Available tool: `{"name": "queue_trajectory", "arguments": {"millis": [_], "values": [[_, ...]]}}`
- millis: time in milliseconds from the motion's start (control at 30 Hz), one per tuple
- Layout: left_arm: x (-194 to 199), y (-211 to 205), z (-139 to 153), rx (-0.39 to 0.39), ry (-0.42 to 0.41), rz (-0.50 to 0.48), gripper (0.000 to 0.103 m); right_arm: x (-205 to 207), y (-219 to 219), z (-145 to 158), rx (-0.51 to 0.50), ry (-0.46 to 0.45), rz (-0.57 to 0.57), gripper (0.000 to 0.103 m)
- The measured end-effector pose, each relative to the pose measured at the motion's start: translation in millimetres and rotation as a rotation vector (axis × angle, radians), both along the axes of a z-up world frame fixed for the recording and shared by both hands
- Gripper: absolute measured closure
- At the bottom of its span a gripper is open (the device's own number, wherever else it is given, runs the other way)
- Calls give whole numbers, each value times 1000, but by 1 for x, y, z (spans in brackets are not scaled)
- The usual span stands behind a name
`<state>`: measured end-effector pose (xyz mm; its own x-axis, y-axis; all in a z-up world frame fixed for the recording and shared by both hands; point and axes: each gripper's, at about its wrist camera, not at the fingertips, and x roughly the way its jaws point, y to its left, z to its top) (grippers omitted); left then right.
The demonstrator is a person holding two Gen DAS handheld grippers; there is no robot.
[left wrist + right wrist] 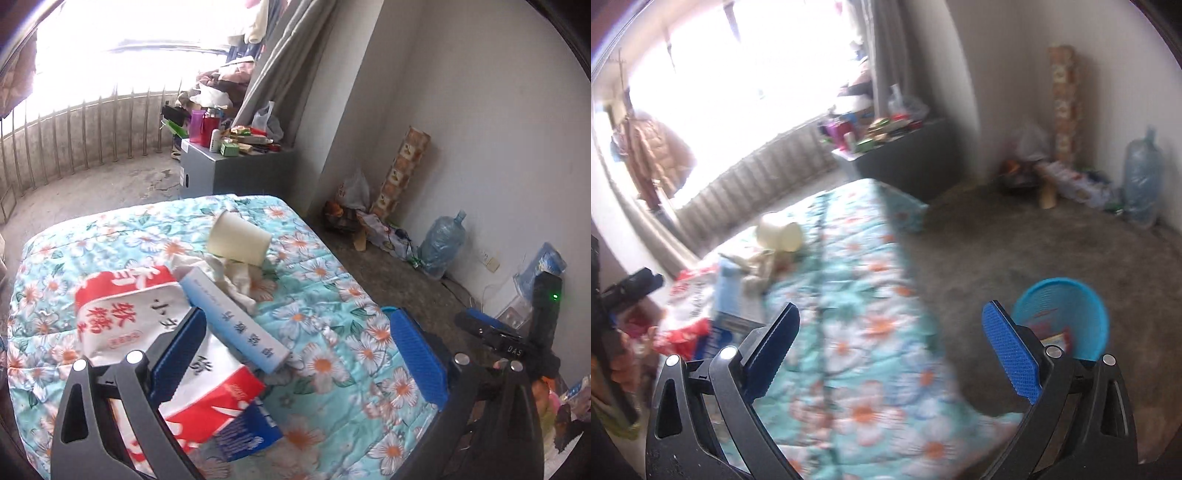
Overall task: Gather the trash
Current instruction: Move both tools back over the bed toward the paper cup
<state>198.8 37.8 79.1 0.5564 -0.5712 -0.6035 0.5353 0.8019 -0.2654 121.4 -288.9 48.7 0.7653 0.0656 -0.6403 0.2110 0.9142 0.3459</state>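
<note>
On the floral quilt (332, 295) lie a tipped paper cup (238, 240), a crumpled tissue (236, 277), a long pale blue box (236, 321), a red and white plastic bag (125, 314) and a dark blue packet (247, 432). My left gripper (299, 354) is open just above the long box and the bag, its left finger over the bag. My right gripper (890, 350) is open and empty over the quilt's right part. A blue trash basket (1067, 314) with some wrappers inside stands on the floor behind its right finger. The cup (779, 230) and bag (687, 314) show blurred at left.
A grey cabinet (236, 166) with bottles and clutter stands beyond the bed by the curtain. A big water bottle (441, 240), a tall patterned box (402, 170) and bags line the wall. A balcony railing (74, 140) lies behind. The right gripper shows in the left wrist view (517, 332).
</note>
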Motion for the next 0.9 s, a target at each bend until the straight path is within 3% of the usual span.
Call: {"name": "queue_trajectory", "arguments": {"millis": [133, 267, 400, 633, 767, 900], "values": [[14, 22, 9, -17, -20, 4, 5, 32, 8, -2, 152, 0, 93, 10], [47, 37, 14, -36, 29, 31, 5, 62, 22, -5, 241, 19, 154, 17], [97, 44, 15, -57, 145, 24, 7, 103, 39, 1, 223, 32, 225, 21], [157, 21, -7, -53, 363, -24, 30, 193, 61, 10, 144, 61, 400, 28], [155, 0, -19, -3, 368, -97, 40, 245, 82, 3, 115, 102, 497, 30], [146, -18, -35, 113, 334, -144, 49, 283, 104, -10, 76, 162, 582, 30]]}}
